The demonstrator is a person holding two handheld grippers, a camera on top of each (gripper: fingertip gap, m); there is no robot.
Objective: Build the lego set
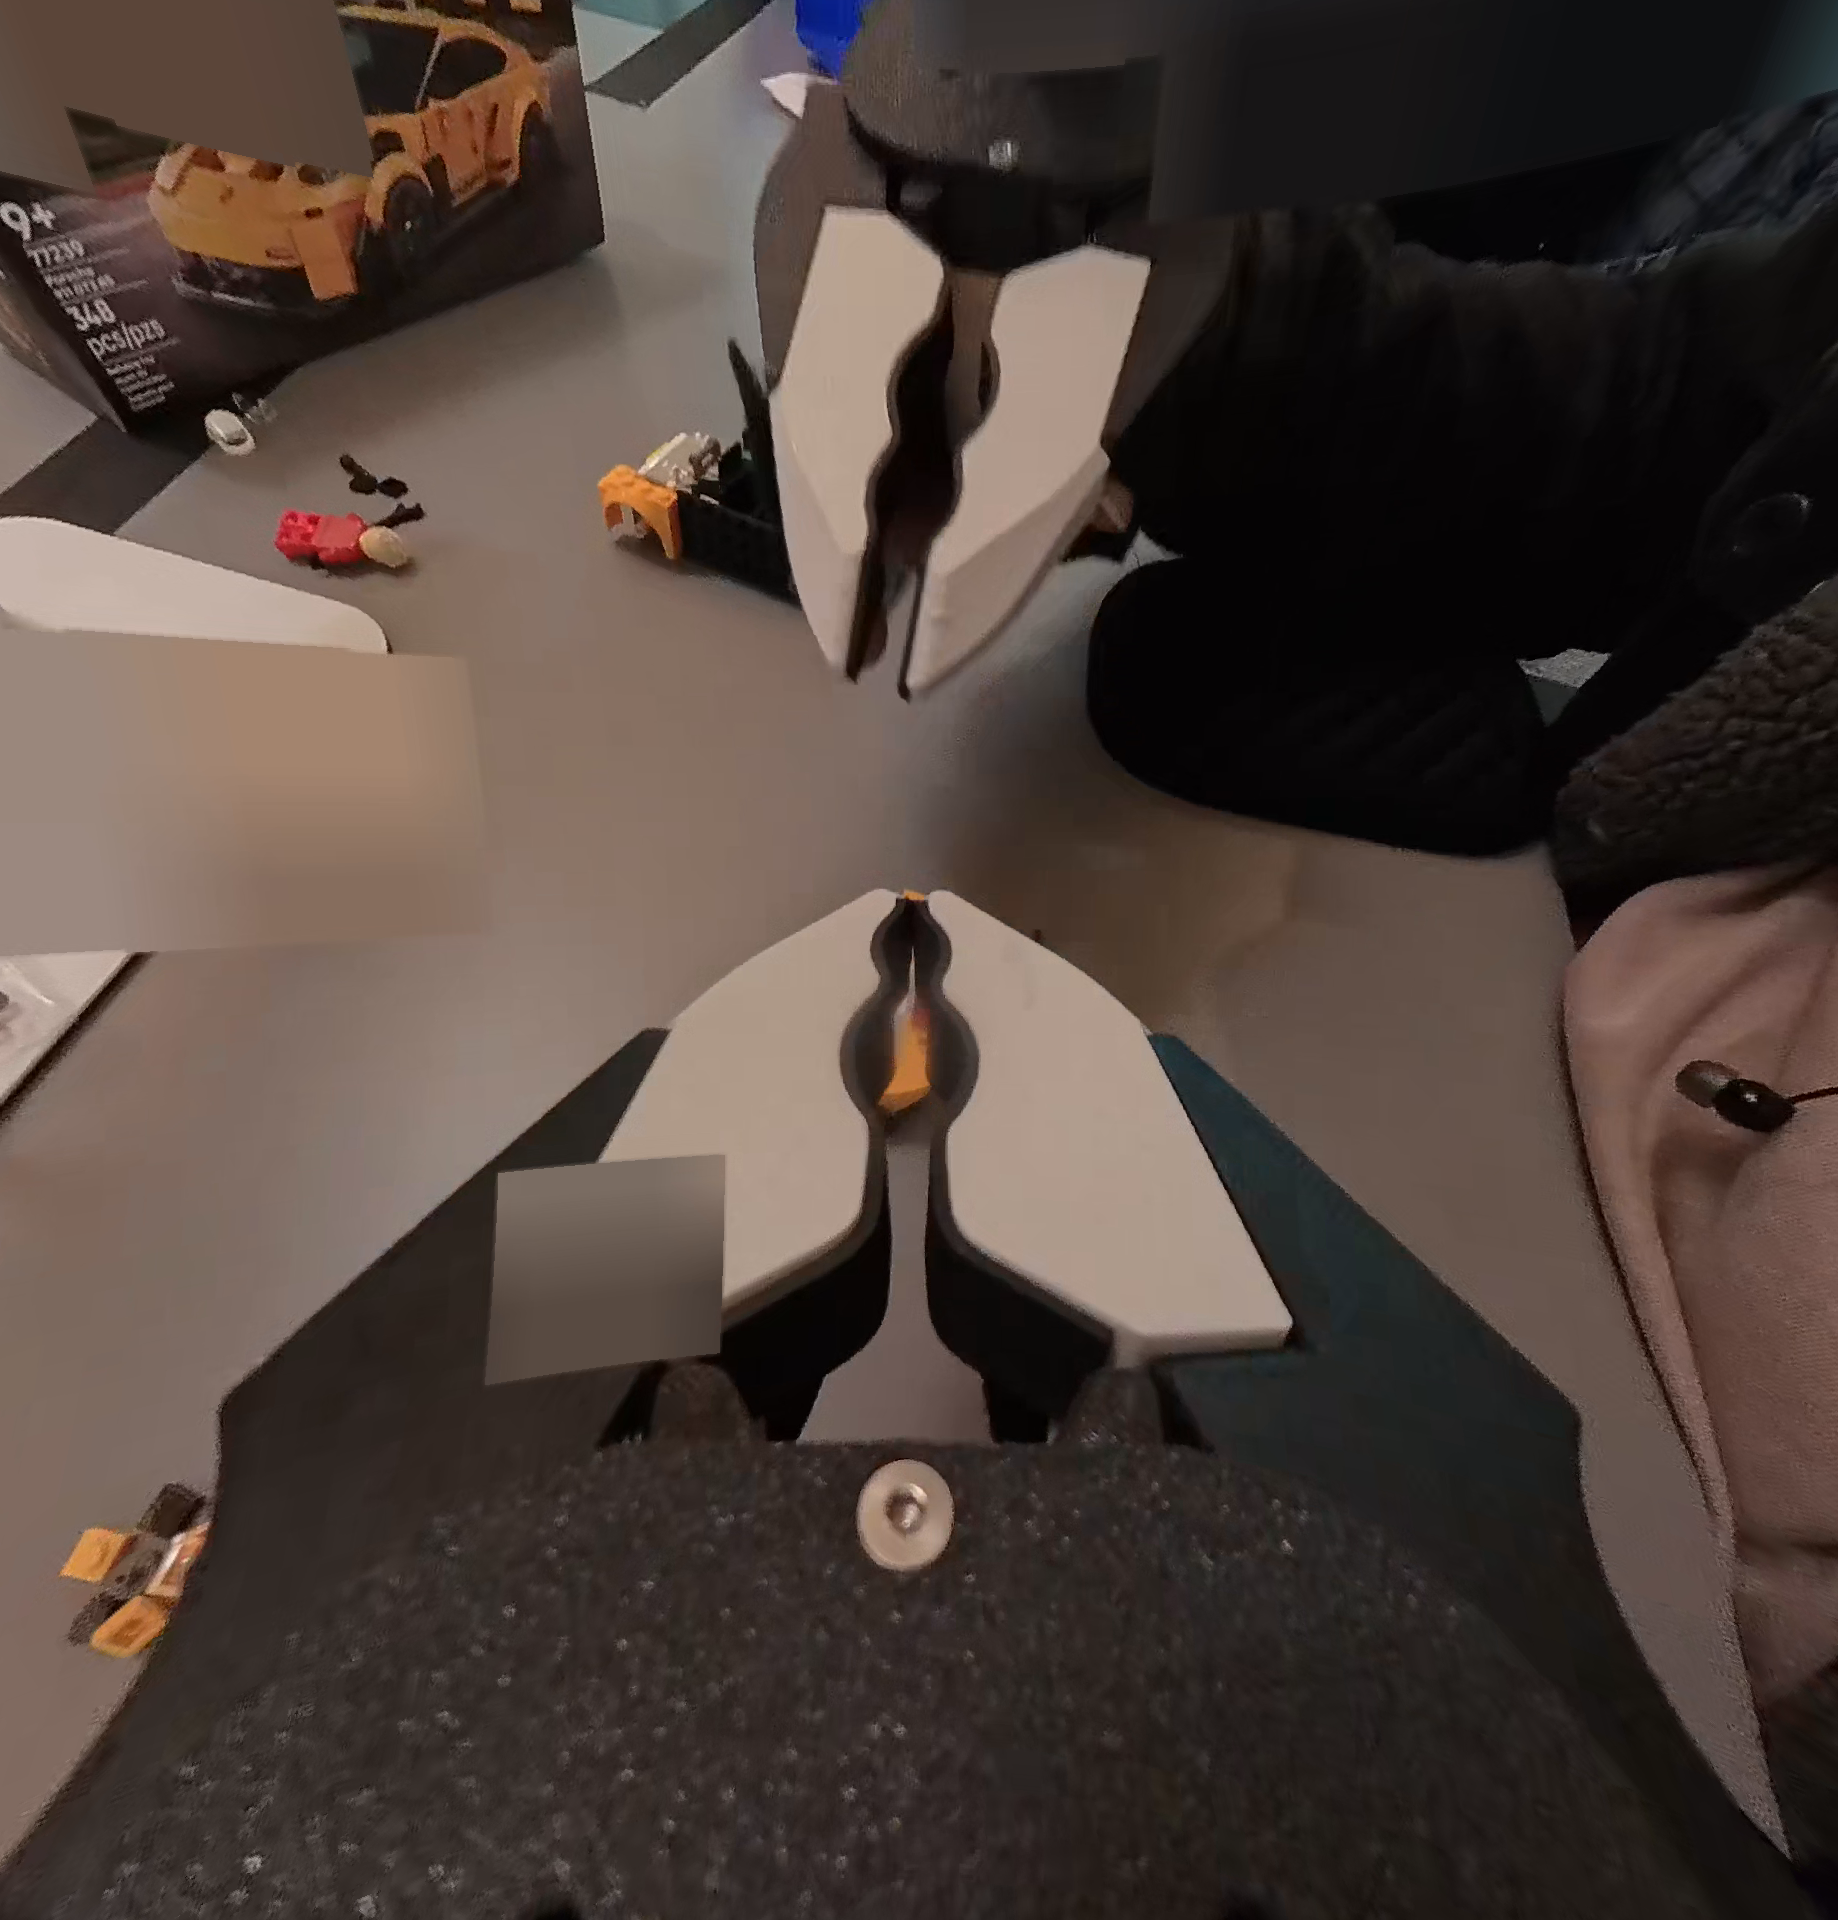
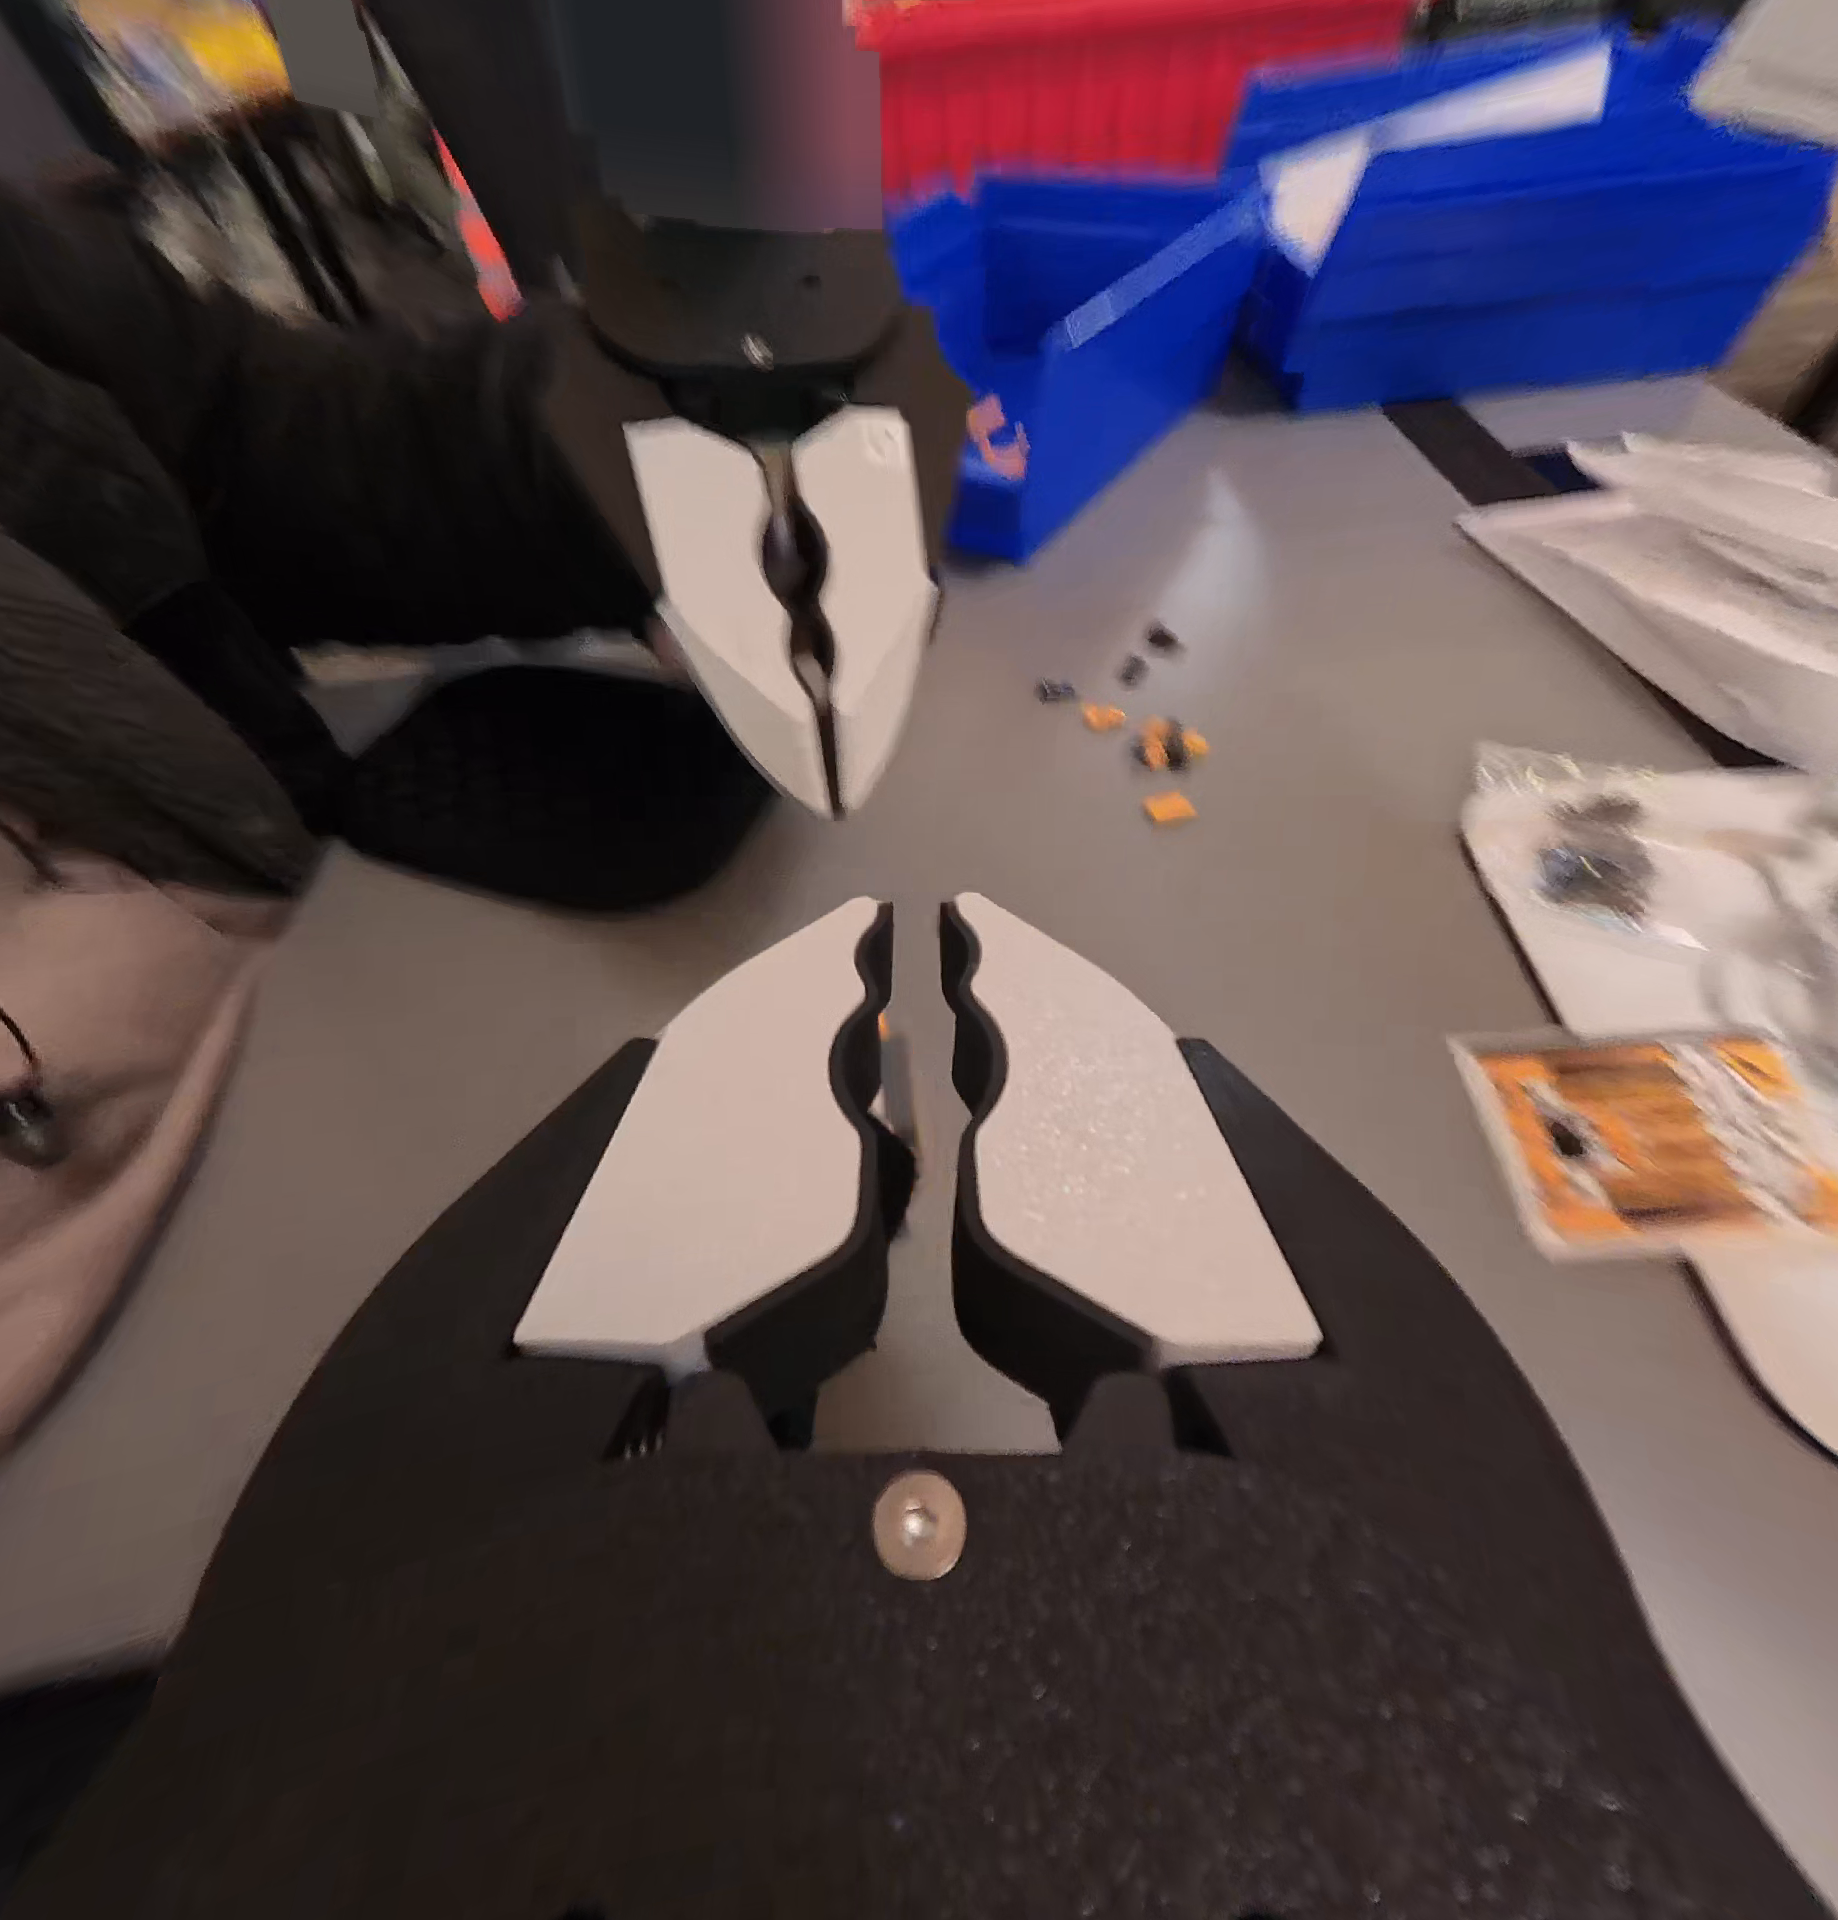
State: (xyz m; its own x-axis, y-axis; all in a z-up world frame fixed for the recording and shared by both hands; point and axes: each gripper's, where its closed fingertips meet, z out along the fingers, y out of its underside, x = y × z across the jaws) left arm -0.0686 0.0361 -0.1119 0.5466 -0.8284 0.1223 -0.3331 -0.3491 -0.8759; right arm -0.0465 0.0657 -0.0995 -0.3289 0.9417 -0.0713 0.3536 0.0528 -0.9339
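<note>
My left gripper (image 1: 911,902) is shut on a small orange lego piece (image 1: 904,1075). The piece shows at the fingertips and in the hollow between the pads, and is held above the grey table (image 1: 686,831). The left gripper also shows in the right wrist view (image 2: 834,808), shut. My right gripper (image 2: 911,914) is open, with a clear gap between its fingers. A thin grey and orange sliver (image 2: 891,1075) shows in the gap by one finger; I cannot tell what it is. The two grippers point tip to tip, a short way apart. A partly built orange and black car (image 1: 686,509) lies behind the right gripper (image 1: 882,675).
The lego box (image 1: 375,208) stands at the far left, with red figure parts (image 1: 333,535) in front of it. Loose orange and black pieces (image 2: 1164,748) lie on the table. Blue bins (image 2: 1414,260), plastic bags (image 2: 1621,862) and an orange sheet (image 2: 1663,1143) are on the right. A person's dark sleeve (image 1: 1414,520) is close. The gap from one gripper's tips to the other's is roughly 5 cm.
</note>
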